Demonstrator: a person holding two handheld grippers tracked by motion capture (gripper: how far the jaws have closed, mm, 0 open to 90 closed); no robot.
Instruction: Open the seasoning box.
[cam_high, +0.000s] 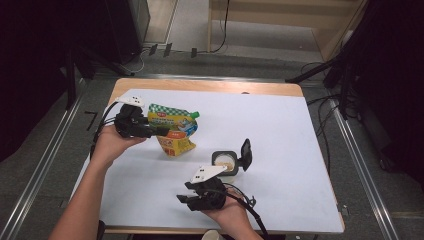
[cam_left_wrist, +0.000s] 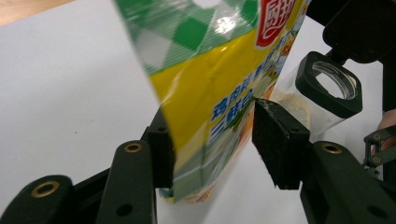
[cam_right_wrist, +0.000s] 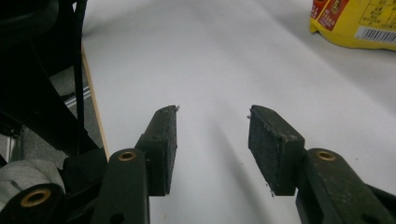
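Note:
A yellow and green spouted pouch (cam_high: 172, 131) stands tilted on the white table (cam_high: 285, 125), left of centre. My left gripper (cam_high: 161, 131) comes at it from the left and holds its lower part. In the left gripper view the pouch (cam_left_wrist: 210, 88) sits between the jaws with both pads against its sides, so the left gripper (cam_left_wrist: 212, 140) is shut on it. My right gripper (cam_high: 184, 194) lies near the front edge. Its jaws (cam_right_wrist: 212, 119) are open over bare table, with the pouch's base (cam_right_wrist: 357, 21) far off at the upper right.
A small clear jar (cam_high: 225, 161) holding pale powder stands just beyond the right hand, its black flip lid (cam_high: 246, 154) open. The jar (cam_left_wrist: 322, 91) is right behind the pouch. The table's wooden front edge (cam_right_wrist: 95, 107) runs close beside the right gripper.

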